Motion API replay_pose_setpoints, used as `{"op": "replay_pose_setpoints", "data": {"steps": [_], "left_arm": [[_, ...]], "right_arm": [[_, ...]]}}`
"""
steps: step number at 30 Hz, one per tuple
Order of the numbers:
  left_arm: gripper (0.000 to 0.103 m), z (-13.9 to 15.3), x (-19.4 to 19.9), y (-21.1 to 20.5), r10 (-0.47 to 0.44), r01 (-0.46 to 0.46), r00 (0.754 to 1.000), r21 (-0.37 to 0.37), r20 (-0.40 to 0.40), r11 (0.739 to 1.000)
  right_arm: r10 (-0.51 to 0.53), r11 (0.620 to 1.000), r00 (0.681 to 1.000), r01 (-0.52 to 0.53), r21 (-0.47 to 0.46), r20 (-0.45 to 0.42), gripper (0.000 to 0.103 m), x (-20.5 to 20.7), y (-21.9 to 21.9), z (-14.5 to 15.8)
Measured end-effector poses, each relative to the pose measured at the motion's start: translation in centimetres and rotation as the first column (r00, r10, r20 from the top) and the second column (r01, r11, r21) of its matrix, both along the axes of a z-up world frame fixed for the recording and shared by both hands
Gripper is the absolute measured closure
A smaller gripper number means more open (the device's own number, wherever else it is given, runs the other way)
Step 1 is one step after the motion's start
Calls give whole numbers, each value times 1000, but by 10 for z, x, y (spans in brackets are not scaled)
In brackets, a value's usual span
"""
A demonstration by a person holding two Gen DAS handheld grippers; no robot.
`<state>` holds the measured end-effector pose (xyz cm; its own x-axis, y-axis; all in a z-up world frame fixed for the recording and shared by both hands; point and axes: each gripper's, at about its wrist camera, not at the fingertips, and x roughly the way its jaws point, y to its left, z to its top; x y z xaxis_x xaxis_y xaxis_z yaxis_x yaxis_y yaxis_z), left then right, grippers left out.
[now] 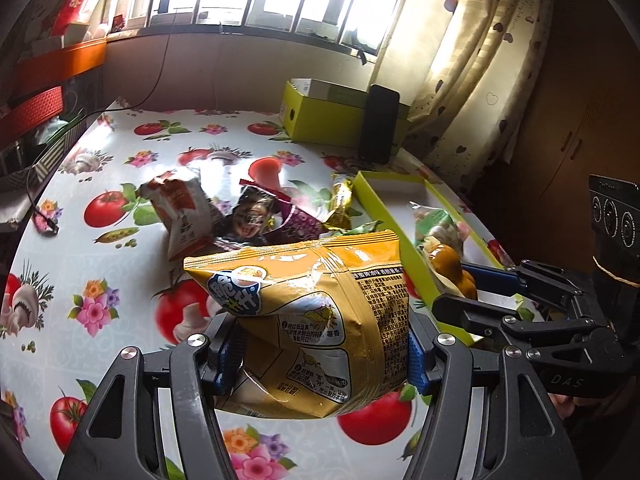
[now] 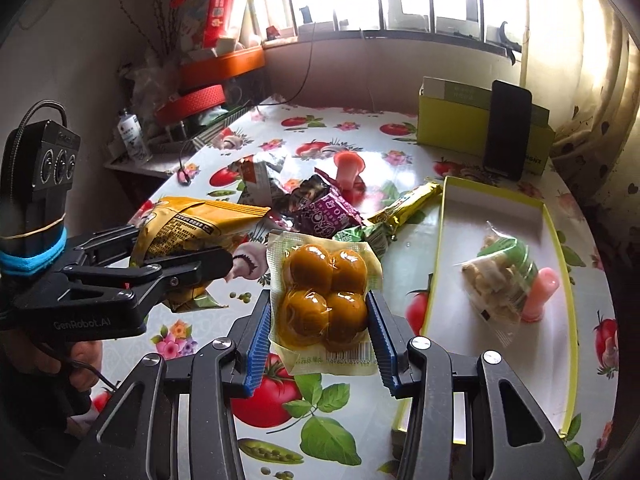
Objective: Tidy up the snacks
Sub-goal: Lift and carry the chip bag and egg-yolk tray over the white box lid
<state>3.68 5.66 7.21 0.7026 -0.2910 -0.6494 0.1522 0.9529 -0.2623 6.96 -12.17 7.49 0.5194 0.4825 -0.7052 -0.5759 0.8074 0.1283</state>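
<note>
while both loads hang above the surface (image 2: pixel 400 208), the right hand-held gripper (image 2: pixel 320 316) clamps the egg pack (image 2: pixel 322 300) and the left hand-held gripper (image 1: pixel 320 354) clamps the yellow bag (image 1: pixel 308 320). judgement: lower each flat into the tray (image 2: pixel 552 216) at 2 o'clock, clearing its near rim and the green packet (image 2: pixel 500 280) inside. loose snacks (image 2: pixel 320 204) crowd 12 o'clock.

Black phone (image 2: pixel 507 128) against green box (image 2: pixel 452 122)
</note>
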Motion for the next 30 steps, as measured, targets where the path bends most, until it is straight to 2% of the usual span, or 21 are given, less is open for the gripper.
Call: {"op": "replay_pose_setpoints", "data": {"steps": [30], "left_arm": [[38,6,21,-75,-162,163,987,33,-14,986]], "right_arm": [[-136,991,991,136,16,9,59,4,-70,2]]}}
